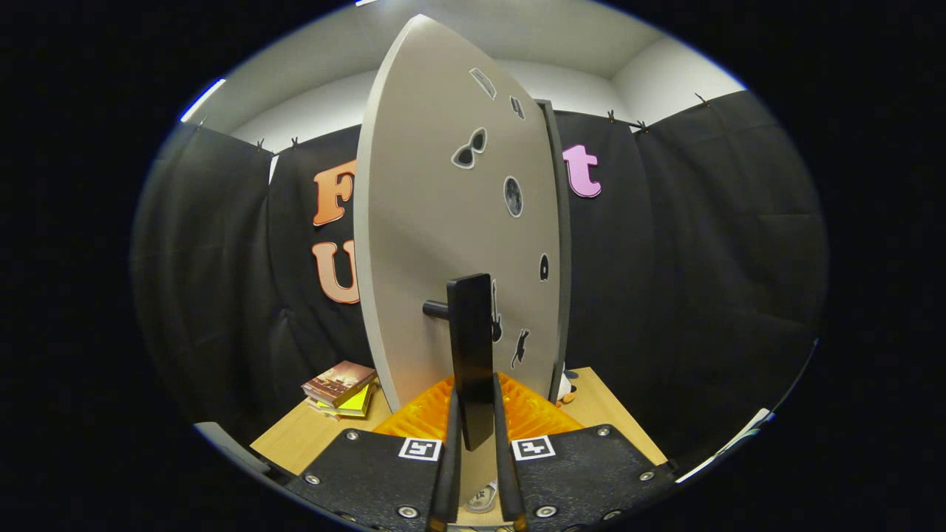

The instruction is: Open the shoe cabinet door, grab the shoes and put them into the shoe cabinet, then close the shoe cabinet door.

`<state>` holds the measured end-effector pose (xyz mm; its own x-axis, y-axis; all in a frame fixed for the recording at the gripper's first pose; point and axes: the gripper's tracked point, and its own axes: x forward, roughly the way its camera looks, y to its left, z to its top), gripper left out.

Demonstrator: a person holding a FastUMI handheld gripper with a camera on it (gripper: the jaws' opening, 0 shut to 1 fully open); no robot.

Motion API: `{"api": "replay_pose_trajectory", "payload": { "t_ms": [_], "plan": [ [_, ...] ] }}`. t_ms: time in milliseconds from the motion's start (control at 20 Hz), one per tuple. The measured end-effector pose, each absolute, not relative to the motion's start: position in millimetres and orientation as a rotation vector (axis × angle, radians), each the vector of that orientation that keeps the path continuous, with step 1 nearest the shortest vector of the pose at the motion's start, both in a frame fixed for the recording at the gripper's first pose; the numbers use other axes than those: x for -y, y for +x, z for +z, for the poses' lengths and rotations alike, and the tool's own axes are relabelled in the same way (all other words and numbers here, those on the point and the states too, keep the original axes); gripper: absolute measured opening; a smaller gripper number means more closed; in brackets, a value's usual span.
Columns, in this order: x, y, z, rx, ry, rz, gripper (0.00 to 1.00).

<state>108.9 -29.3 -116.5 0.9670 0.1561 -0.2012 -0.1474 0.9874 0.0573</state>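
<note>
**Fingers clamped on the cabinet door handle**

Nearest the camera, the gripper [477, 436] has its two fingers drawn narrow, both pressing the flat sides of the black bar handle [471, 355] of the shoe cabinet door [436, 222]. That handle stands upright, its long axis vertical, its lower end sitting between the fingers, and a short round post joins it to the door panel on the left. Seen nearly edge-on, the pale grey door rises tall ahead of the fingers with its long axis vertical too. Several stickers dot its face, among them a sunglasses sticker [469, 150] and a round dark one [513, 196]. Behind the door's right edge runs the dark cabinet frame [563, 244]. How far the door is open cannot be told.

Below the door, just beyond the fingers, lies an orange ribbed mat [532, 414] on a wooden table [295, 440]. A stack of books [341, 388] rests on the table well left of the door. Down between the fingers, part of a pale shoe [482, 499] shows, too hidden to tell which way it points. A small toy figure [565, 388] peeks from behind the frame's foot.
</note>
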Motion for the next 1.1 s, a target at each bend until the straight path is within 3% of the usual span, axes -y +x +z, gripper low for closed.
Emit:
{"api": "replay_pose_trajectory", "payload": {
  "t_ms": [500, 1100],
  "plan": [
    [101, 87, -118, -0.186, 0.047, 0.224, 0.2],
    [176, 77, -125, -0.188, 0.053, 0.148, 0.2]
  ]
}}
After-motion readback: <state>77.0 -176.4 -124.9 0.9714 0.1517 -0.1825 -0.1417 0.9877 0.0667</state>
